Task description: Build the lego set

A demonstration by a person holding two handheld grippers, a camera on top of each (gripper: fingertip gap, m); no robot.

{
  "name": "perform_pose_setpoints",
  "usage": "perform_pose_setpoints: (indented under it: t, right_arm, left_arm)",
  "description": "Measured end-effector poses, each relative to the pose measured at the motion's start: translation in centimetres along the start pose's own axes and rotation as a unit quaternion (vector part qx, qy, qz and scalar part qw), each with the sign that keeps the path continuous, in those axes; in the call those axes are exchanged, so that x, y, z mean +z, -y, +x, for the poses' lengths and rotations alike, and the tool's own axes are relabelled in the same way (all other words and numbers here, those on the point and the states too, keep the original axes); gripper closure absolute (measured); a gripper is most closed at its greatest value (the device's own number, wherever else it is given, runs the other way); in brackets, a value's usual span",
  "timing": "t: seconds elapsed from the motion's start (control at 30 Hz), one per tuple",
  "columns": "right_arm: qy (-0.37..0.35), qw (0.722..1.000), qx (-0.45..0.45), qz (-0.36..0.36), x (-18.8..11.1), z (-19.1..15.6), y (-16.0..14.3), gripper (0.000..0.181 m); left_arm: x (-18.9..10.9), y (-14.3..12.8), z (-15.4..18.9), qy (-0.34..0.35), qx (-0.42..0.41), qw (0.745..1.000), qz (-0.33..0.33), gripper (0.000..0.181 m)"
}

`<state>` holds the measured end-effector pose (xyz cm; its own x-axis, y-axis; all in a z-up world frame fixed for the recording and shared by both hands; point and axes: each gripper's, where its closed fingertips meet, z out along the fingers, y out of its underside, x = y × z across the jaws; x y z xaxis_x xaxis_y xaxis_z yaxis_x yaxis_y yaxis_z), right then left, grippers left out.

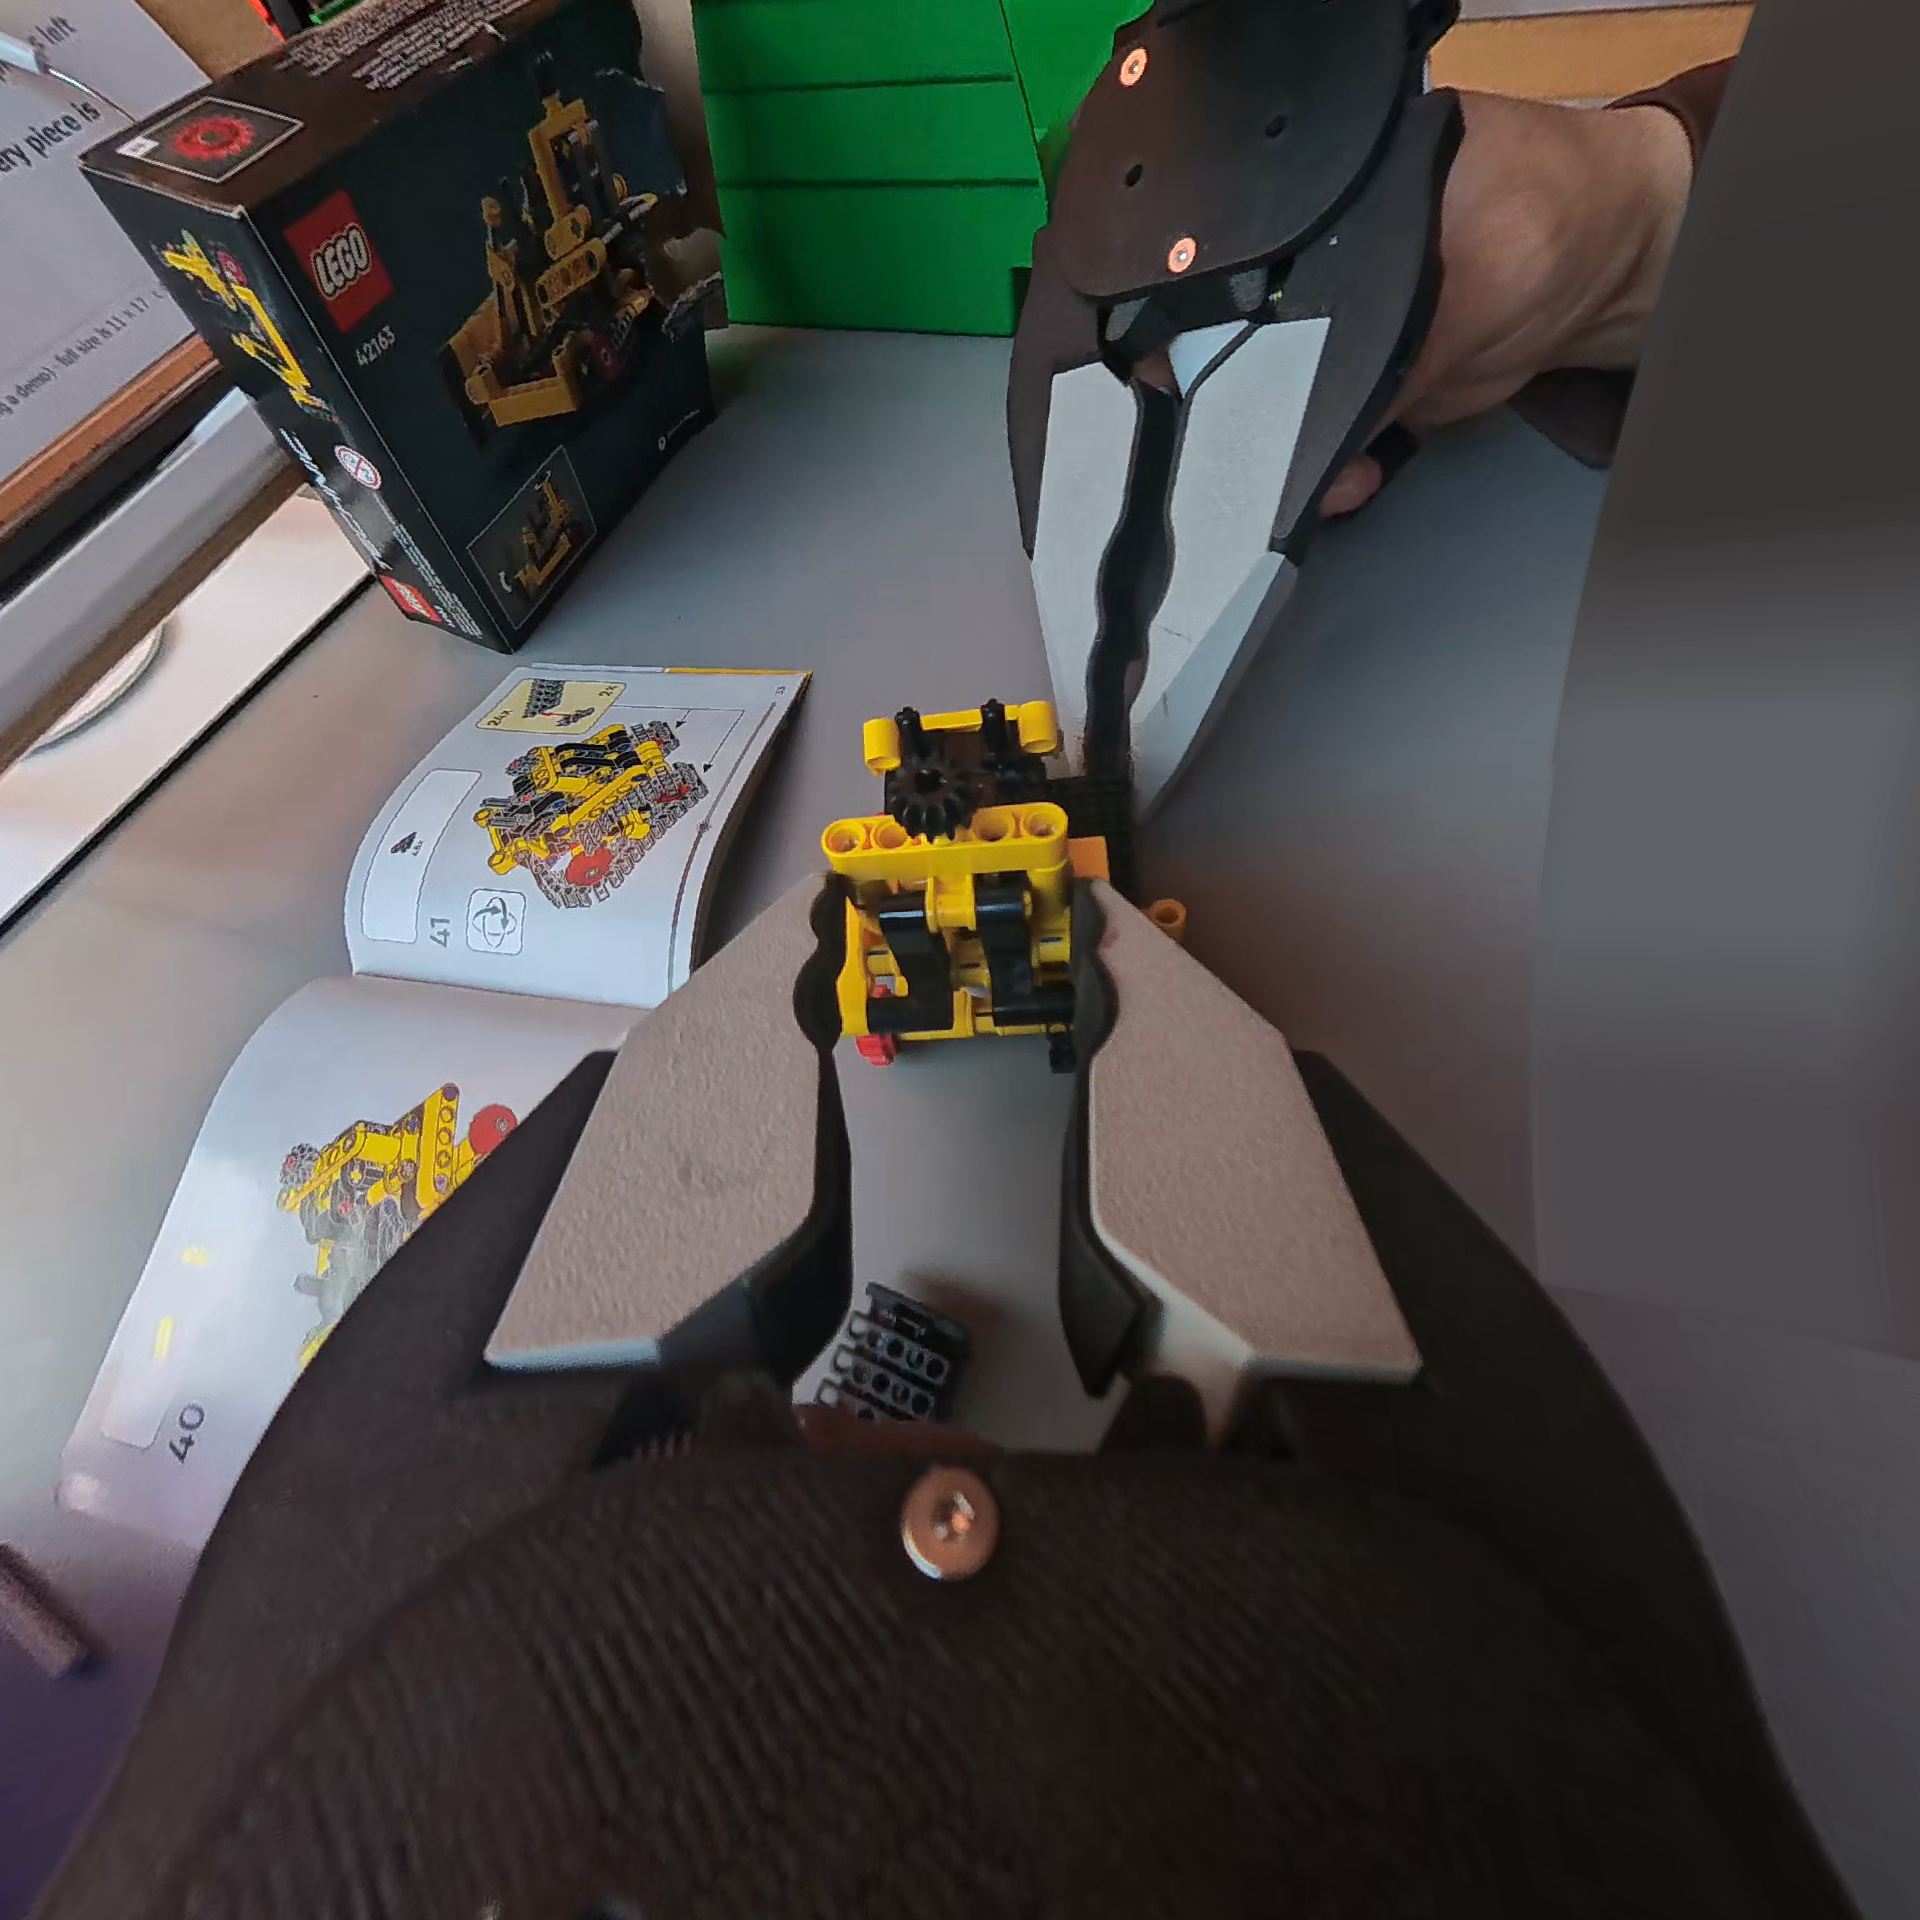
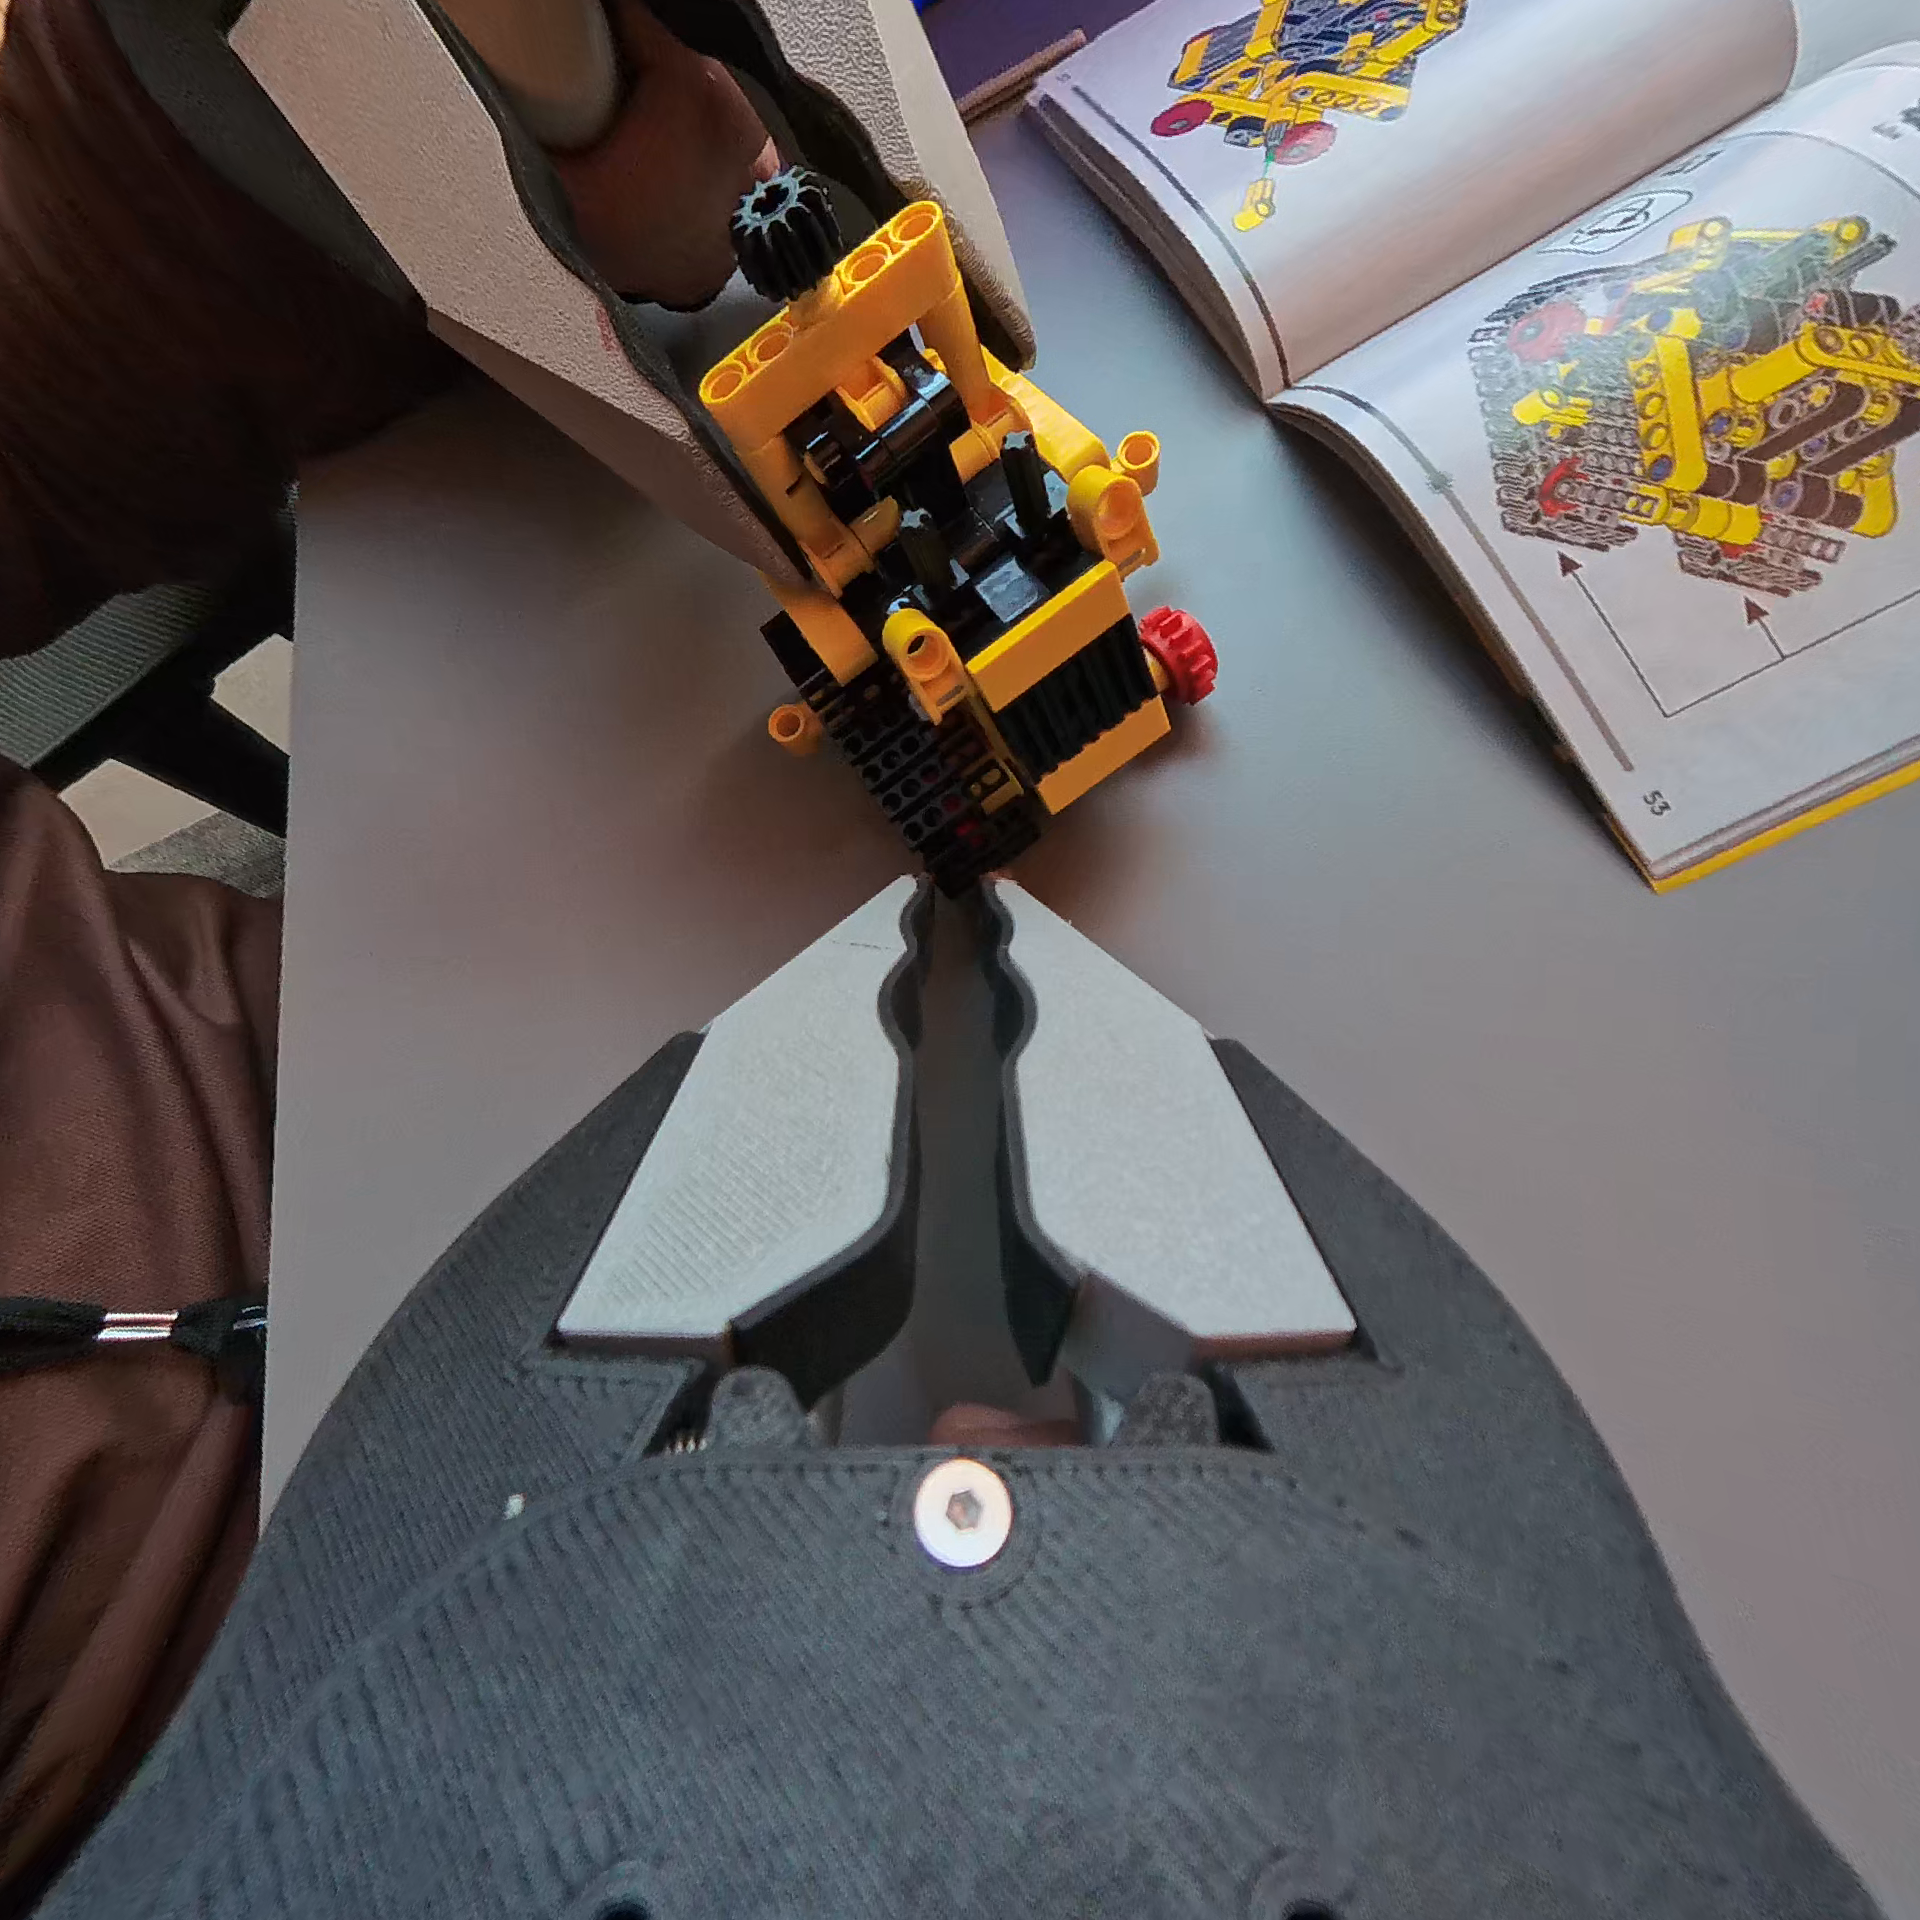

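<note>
A yellow and black lego bulldozer model (image 1: 940,847) stands on the grey table. My left gripper (image 1: 956,935) is shut on its body, one finger on each side; it also shows in the right wrist view (image 2: 894,447), coming in from the upper left. A black track strip (image 2: 925,769) lies along the model's side. My right gripper (image 2: 956,883) is closed on the strip's near end, its jaws almost together. In the left wrist view the right gripper (image 1: 1117,769) comes down from above beside the model (image 2: 1070,665). A black gear (image 1: 932,795) sits on top.
An open instruction booklet (image 1: 582,831) lies left of the model and also shows in the right wrist view (image 2: 1558,416). The lego box (image 1: 416,312) and a green box (image 1: 862,166) stand behind. A short loose track piece (image 1: 899,1351) lies under my left gripper. The table edge (image 2: 286,831) is close. Spacing between my two grippers at the tips: around 7 cm. My left tips are roughly 9 cm from the short loose track piece (image 1: 899,1351).
</note>
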<state>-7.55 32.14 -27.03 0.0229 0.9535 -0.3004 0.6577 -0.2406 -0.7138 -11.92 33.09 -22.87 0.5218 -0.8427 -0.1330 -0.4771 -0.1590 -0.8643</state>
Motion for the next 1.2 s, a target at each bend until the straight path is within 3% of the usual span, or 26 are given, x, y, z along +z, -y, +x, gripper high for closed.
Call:
perform_pose_setpoints:
  t: [1.2]
  right_arm:
    - [0.005, 0.999, -0.038, -0.010, 2.1, -2.3, 1.0, 0.176]
  left_arm:
    - [-3.0, -1.4, 1.0, 0.020, 0.007, 0.999, -0.032, 0.140]
